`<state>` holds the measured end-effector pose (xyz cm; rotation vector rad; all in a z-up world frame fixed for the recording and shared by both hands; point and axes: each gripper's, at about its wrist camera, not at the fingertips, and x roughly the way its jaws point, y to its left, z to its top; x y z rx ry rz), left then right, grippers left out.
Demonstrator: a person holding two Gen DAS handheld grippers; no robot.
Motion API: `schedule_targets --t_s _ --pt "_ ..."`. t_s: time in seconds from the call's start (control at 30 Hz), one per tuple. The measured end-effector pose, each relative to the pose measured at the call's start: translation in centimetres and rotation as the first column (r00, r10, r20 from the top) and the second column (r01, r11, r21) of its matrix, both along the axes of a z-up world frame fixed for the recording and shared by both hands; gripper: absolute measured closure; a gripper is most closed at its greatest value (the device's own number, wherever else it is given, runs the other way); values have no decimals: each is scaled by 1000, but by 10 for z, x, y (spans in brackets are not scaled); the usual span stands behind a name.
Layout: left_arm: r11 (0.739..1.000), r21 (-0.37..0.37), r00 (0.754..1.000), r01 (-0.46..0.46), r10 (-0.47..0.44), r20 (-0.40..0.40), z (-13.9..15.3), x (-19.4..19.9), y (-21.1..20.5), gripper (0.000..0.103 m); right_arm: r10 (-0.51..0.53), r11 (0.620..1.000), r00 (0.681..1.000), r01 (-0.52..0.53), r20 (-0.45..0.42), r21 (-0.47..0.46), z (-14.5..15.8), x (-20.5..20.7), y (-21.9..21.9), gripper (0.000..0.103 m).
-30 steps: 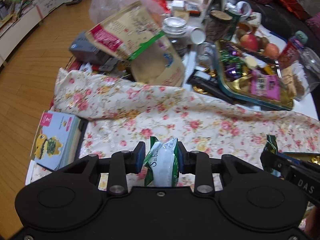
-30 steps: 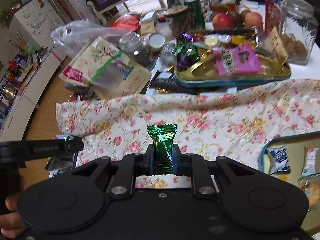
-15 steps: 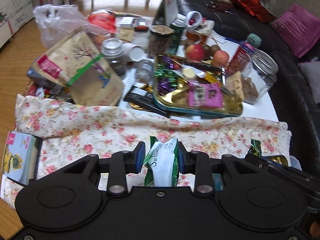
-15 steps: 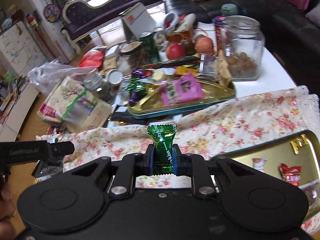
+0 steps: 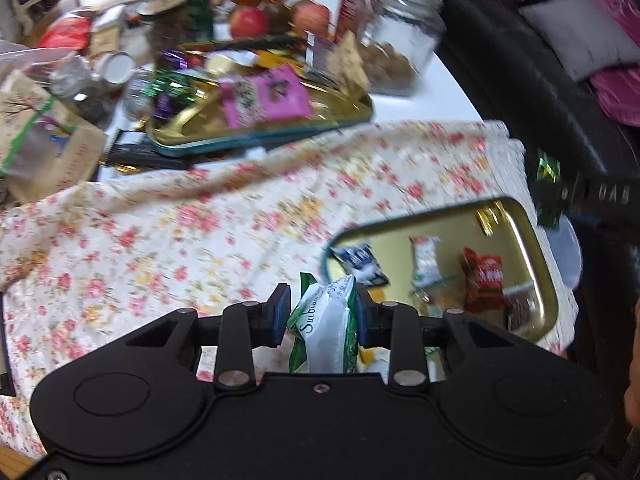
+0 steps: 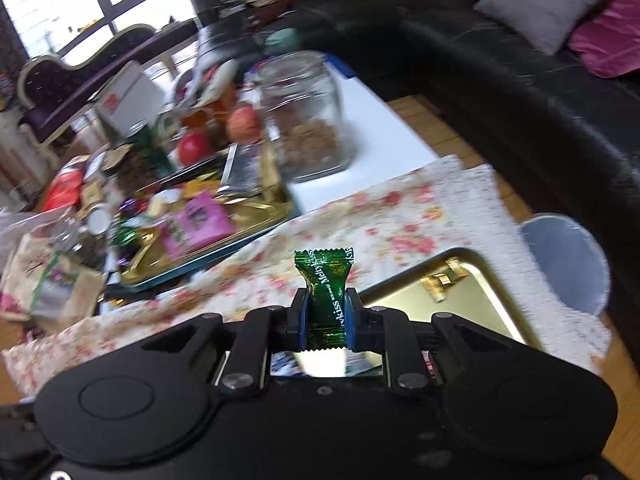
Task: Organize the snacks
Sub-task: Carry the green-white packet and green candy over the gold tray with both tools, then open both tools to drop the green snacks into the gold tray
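**Two wrapped snacks carried toward the gold tray: handling notes**

Left claw closed on a white-and-green snack packet, gripped across its puffed middle, upper crimped edge poking up between the pads. Right claw pinched nearly shut on a green candy, wrapper upright, sawtooth top edge and printed side clear above the pads. Both held above a flowered cloth spread over the surface, close to a gold tray already carrying several small wrapped snacks. A second, fuller tray farther back among jars, fruit and paper bags. Views smeared by motion; fine detail of the far clutter not legible.

Handling, as judged from appearance:
- Packet: very light, air-filled, soft; film glossy and likely slippery. Best taken across the body as here, not by the crimp alone, and with gentle pressure to avoid crushing the contents or bursting the seal.
- Candy: light, small, firmer core inside crinkly foil. Narrow pinch on the core secure; twisted or crimped ends likely to slide or tear if gripped alone.
- Neither fragile in a drop onto the tray; low release preferable, since light wrappers tend to bounce or skid on smooth metal.
- Cloth loose and wrinkled; likely to drag if brushed by the pads.
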<state>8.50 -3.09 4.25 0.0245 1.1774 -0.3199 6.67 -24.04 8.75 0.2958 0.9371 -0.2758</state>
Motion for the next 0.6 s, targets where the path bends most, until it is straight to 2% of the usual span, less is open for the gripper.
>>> schedule_targets --t_s 0.1,0.3,0.6 --pt "999 -5 999 42 -43 -27 -7 -4 -20 62 -30 999 1000 30 5 -11 2 -5 -17 83" --pt "997 -24 996 76 -77 -37 -15 -2 -52 62 -52 997 998 53 -18 57 -3 -12 -40 83" --pt "995 -13 994 101 -102 -45 -28 3 -84 60 -50 998 998 51 -43 33 -11 -22 -61 83"
